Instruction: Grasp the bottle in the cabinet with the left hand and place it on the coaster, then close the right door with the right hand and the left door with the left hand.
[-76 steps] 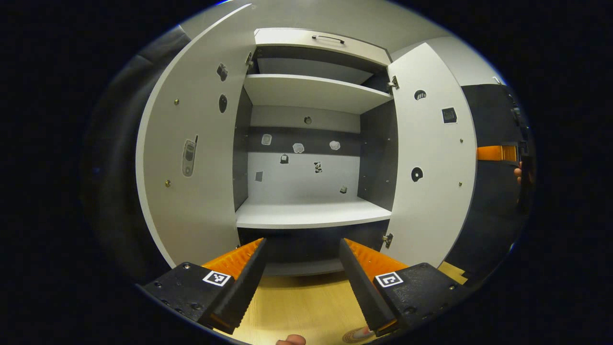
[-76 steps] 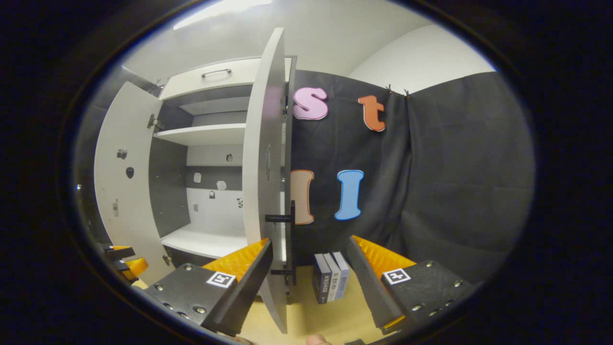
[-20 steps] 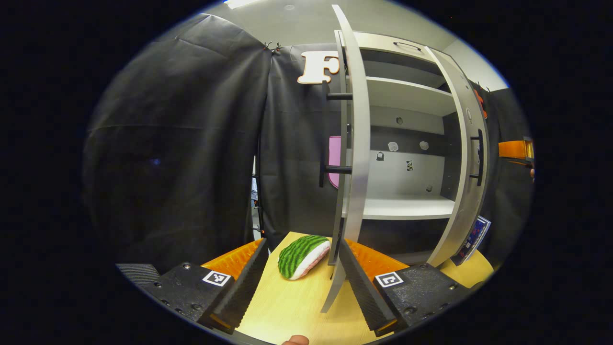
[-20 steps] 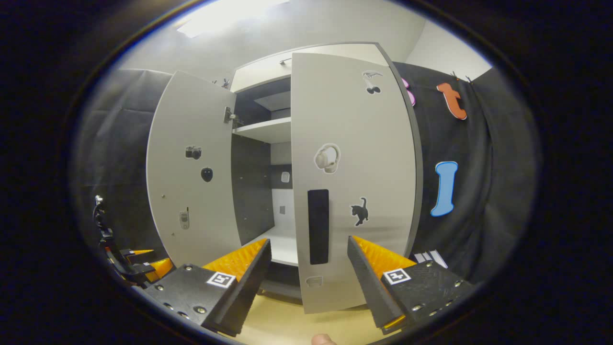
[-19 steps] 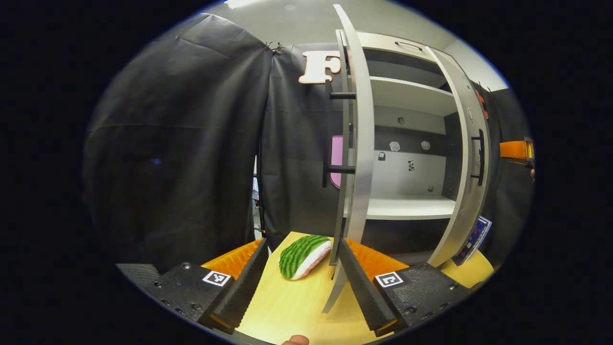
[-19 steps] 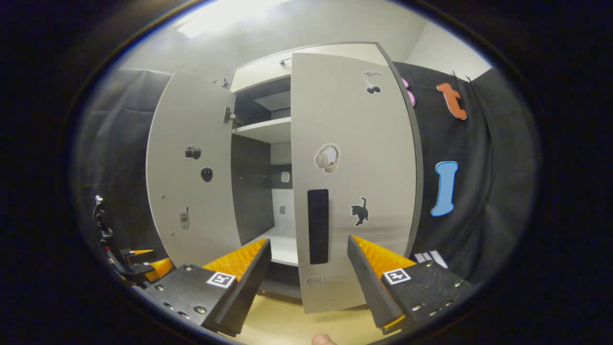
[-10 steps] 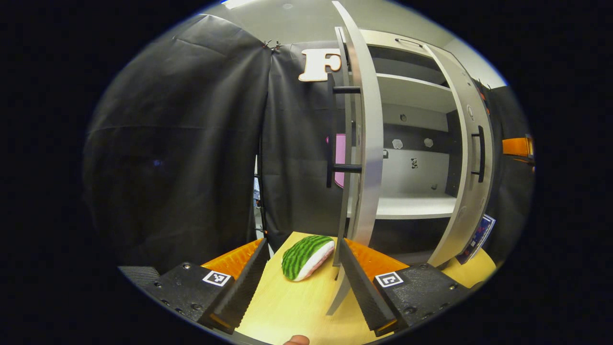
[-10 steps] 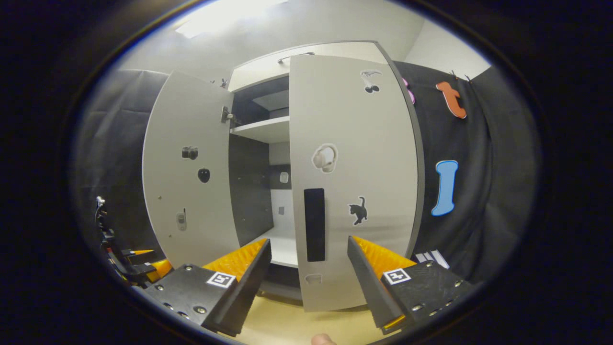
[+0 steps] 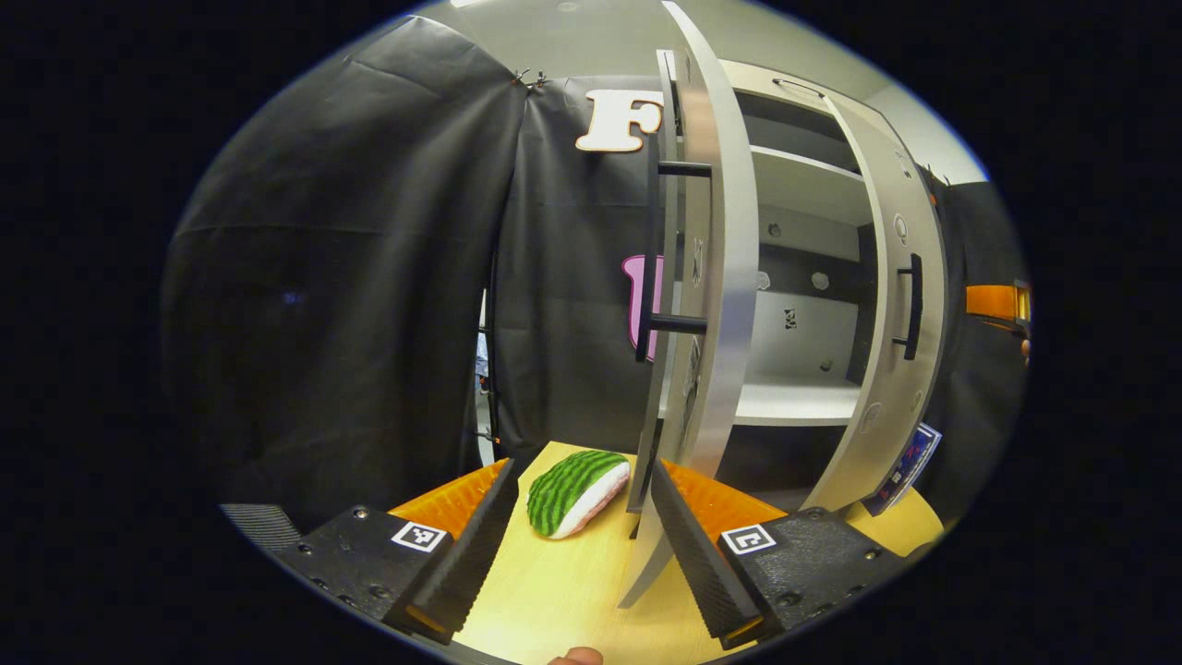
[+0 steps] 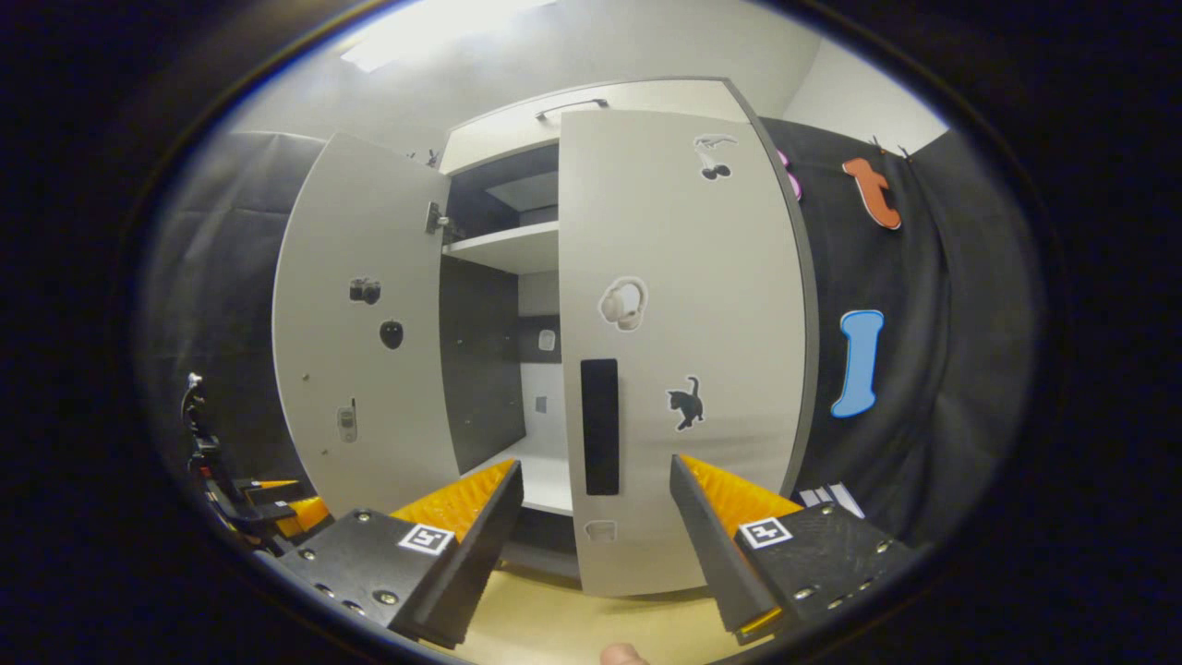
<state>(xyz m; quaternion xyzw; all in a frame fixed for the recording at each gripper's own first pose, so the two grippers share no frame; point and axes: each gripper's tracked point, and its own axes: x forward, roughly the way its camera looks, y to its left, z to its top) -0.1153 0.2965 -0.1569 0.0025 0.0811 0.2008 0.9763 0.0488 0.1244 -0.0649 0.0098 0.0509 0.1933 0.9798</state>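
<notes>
- The left gripper [image 9: 580, 545], black with orange ribbed fingers, hangs low over the pale wooden tabletop [image 9: 563, 591]; its 2 fingers are spread apart with nothing between them.
- In the left gripper view the grey cabinet's left door [image 9: 720, 277] is seen almost edge-on, standing wide open, its black bar handle [image 9: 651, 259] facing the booth's cloth wall.
- A green-striped, watermelon-slice-shaped soft toy [image 9: 577, 478] lies on the tabletop just beside the bottom of that door.
- The right gripper [image 10: 596, 540], of the same black and orange build, is held in front of the cabinet's right door [image 10: 683, 342]; its fingers are parted and grip nothing.
- The right door is swung most of the way shut, with a gap to the open left door showing the white lower shelf [image 10: 545, 476].
- A black rectangular handle [image 10: 600, 427] sits low on the right door, between the 2 fingertips as seen but beyond them.
- I cannot tell where the bottle or coaster is.
</notes>
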